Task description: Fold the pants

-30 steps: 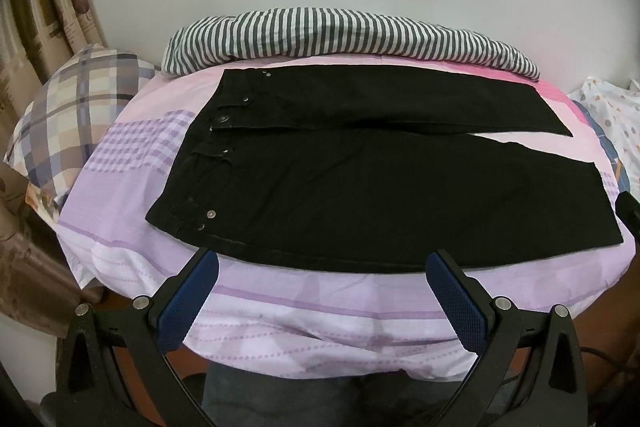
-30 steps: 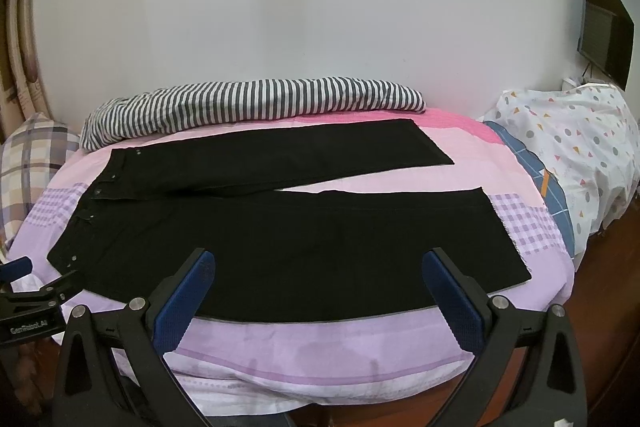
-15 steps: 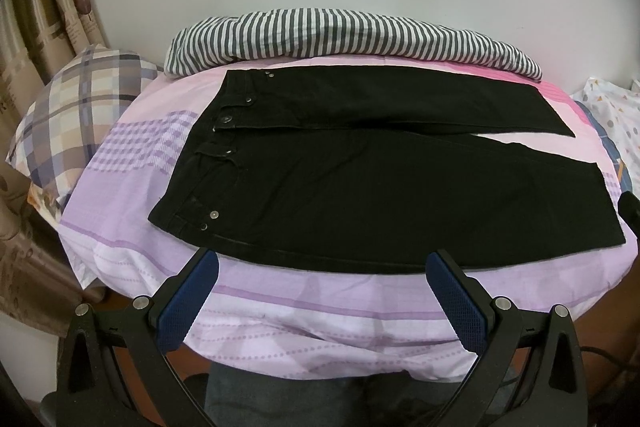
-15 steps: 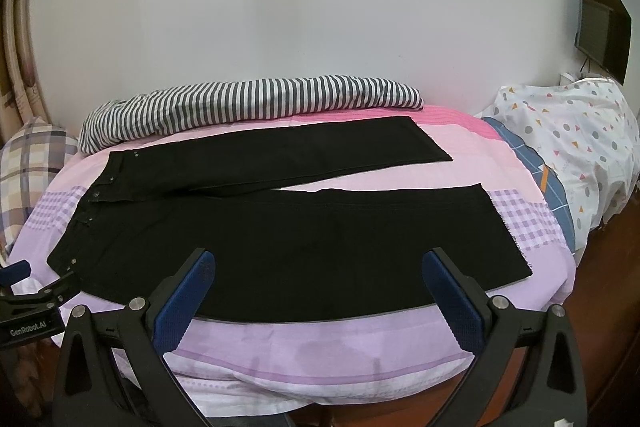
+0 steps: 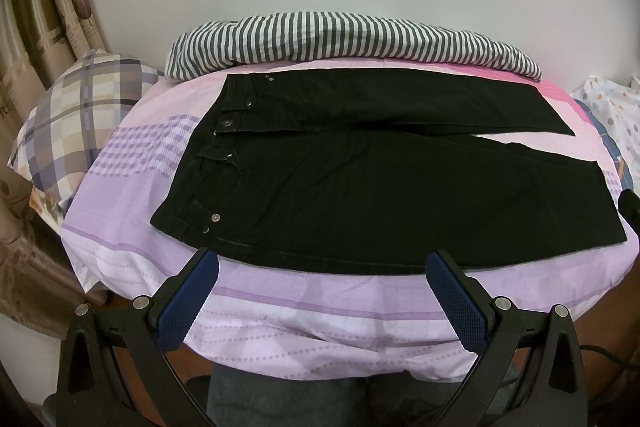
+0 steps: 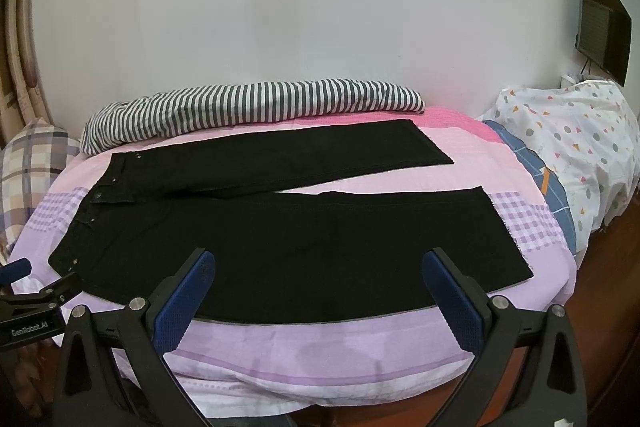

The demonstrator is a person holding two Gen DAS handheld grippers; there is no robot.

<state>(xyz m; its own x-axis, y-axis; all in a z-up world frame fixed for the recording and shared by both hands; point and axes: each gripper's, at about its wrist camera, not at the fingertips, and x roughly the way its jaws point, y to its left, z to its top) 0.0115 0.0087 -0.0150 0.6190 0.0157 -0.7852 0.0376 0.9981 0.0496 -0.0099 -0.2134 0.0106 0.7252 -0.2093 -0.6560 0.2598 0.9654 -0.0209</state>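
Black pants (image 5: 372,179) lie flat on the bed, waistband to the left, both legs stretched to the right and slightly apart. The same pants (image 6: 288,227) fill the middle of the right wrist view. My left gripper (image 5: 322,263) hovers open just short of the near leg's lower edge, closer to the waist end. Open as well, my right gripper (image 6: 318,261) hangs over the near edge of the near leg, toward the hem. Neither holds anything. A part of the left gripper (image 6: 28,291) shows at the left edge of the right wrist view.
The bed carries a purple and pink sheet (image 5: 132,203). A striped roll of bedding (image 5: 352,43) lies along the wall behind the pants. A plaid pillow (image 5: 76,123) sits at the left, a dotted white cover (image 6: 576,143) at the right. Dark trousers of a person (image 5: 288,403) show below.
Both views have shifted slightly: the pants sit a little further right in the left wrist view. Both grippers stay open, and the pants have not moved on the bed.
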